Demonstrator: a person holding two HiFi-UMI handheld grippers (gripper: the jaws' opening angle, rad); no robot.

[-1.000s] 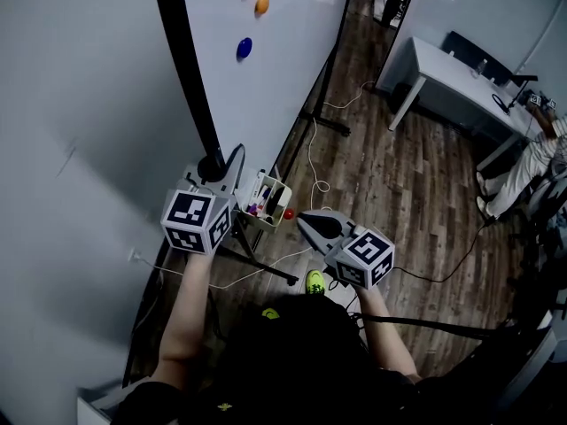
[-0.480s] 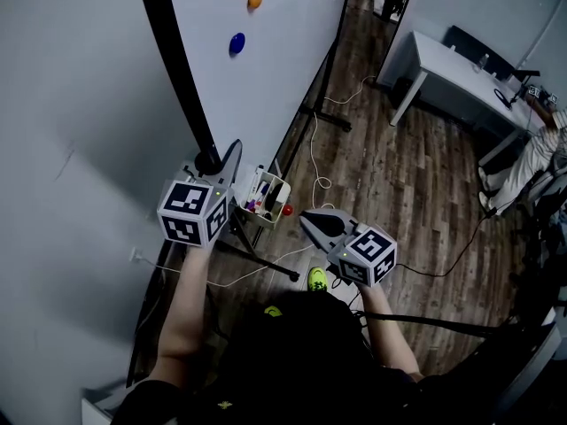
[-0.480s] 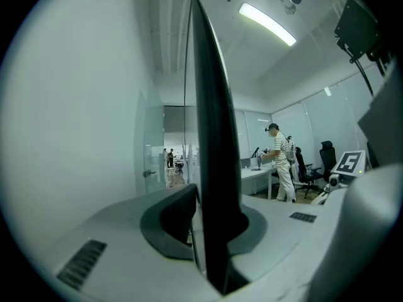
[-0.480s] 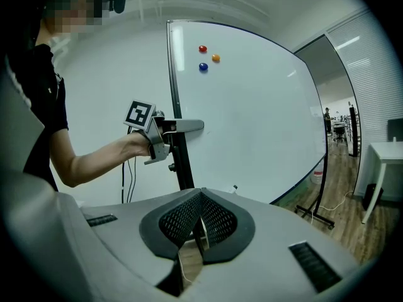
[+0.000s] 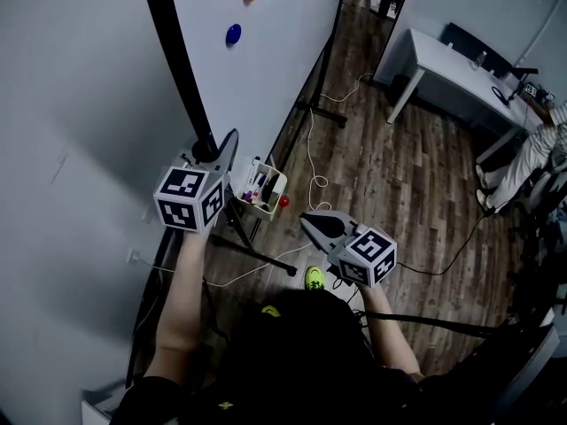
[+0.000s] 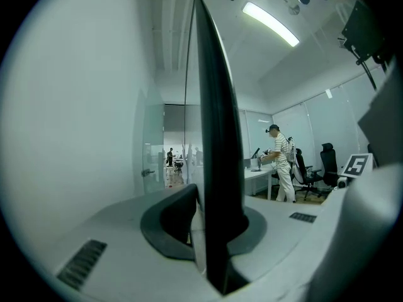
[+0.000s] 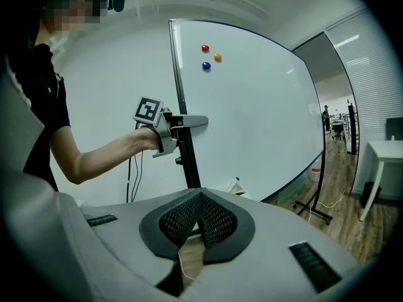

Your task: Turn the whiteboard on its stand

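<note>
The whiteboard [image 5: 275, 51] stands upright on its wheeled stand, seen edge-on from above, with its black side frame [image 5: 173, 60] running down to my left gripper [image 5: 217, 153]. That gripper is shut on the frame. In the left gripper view the black frame [image 6: 211, 137] passes straight between the jaws of the left gripper [image 6: 214, 231]. The right gripper view shows the whiteboard [image 7: 252, 118] face-on and the left gripper [image 7: 189, 121] clamped on its edge. My right gripper [image 5: 306, 220] hangs free to the right, shut and holding nothing; its mesh pads [image 7: 217, 216] meet at the tips.
Three magnets [image 5: 233, 34] stick to the board. A marker tray [image 5: 261, 189] hangs under its near corner. The stand's foot [image 5: 323, 118] and a white cable [image 5: 310, 162] lie on the wooden floor. A white desk [image 5: 461, 73] stands at the right, with a person [image 5: 532, 158] beyond it.
The right gripper has sunk slightly. The left gripper keeps its hold on the frame, and the board stands about as before.
</note>
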